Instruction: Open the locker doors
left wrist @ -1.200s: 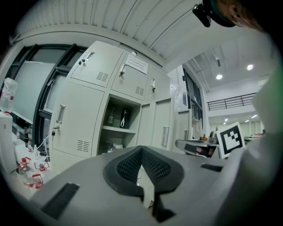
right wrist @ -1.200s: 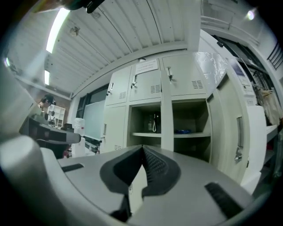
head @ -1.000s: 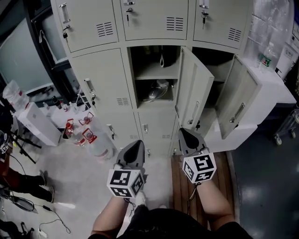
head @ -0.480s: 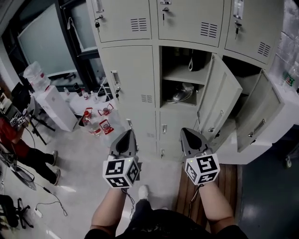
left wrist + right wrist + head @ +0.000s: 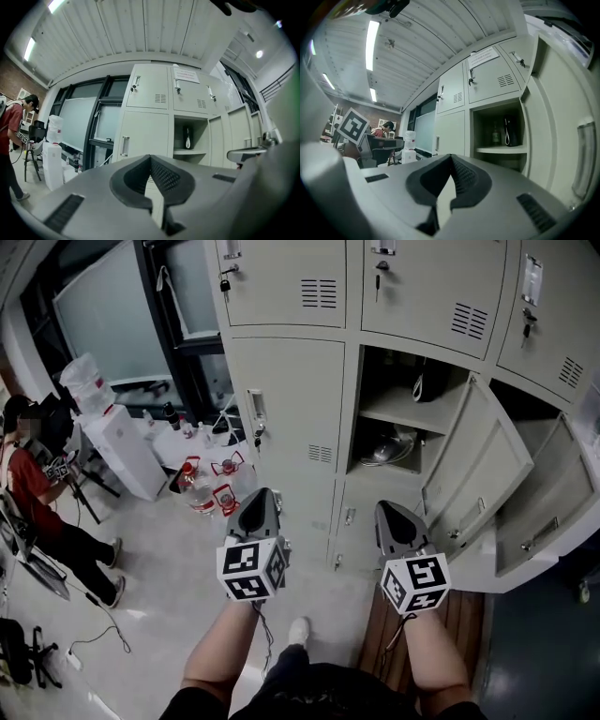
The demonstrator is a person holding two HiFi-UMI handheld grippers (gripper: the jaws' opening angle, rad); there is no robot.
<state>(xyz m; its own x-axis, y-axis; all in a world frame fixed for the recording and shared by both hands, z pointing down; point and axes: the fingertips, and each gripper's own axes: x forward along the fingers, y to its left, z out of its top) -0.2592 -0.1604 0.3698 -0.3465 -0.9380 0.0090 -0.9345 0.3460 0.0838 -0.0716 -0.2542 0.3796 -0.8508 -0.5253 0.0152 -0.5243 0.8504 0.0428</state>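
Note:
A beige metal locker bank fills the head view. Its middle-left door [image 5: 286, 404] is closed, with a handle [image 5: 255, 409]. The middle compartment [image 5: 403, 418] stands open, a shelf and dark items inside, its door [image 5: 473, 479] swung out to the right. A further door [image 5: 548, 512] at far right is also open. My left gripper [image 5: 260, 500] is shut and empty, held in the air below the closed door. My right gripper [image 5: 391, 512] is shut and empty, below the open compartment. In the left gripper view the closed door [image 5: 140, 136] lies ahead.
Water bottles with red caps [image 5: 211, 486] stand on the floor left of the lockers, beside a white dispenser [image 5: 117, 442]. A person in red [image 5: 37, 493] stands at far left. A wooden pallet [image 5: 389, 634] lies under my right arm. Cables [image 5: 84, 643] trail on the floor.
The view has shifted left: the lockers have slid right in the frame, and the closed middle-left door now sits nearer centre. Both grippers stay shut, side by side.

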